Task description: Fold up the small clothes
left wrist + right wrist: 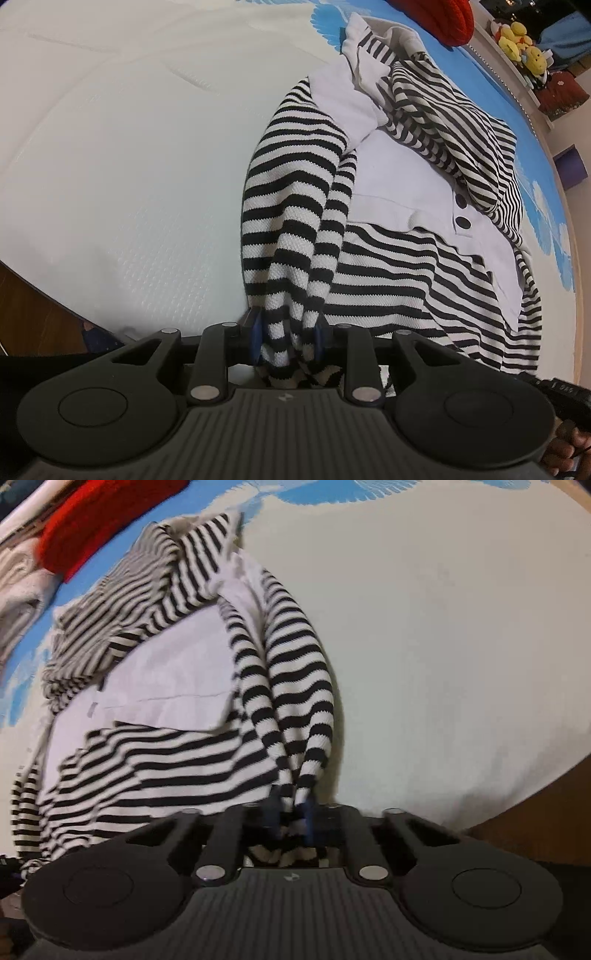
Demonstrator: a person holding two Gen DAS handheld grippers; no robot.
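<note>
Where the white quilted mattress (pixel 122 155) meets wood floor at its near edge, a striped knit garment (pixel 406 266) with plain white panels lies rumpled, blue-printed sheet (pixel 495 92) and red knit (pixel 443 18) beyond. Left hand-held gripper (pixel 288 339) pinches one bunched striped edge; right hand-held gripper (pixel 291 819) pinches another. Bare mattress flanks both sides.

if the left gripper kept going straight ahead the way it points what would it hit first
The left gripper is already shut on the striped sweater. Straight ahead it would push into that bunched striped fabric it holds, then probably the white bed surface beneath, though depth is unclear.
</note>
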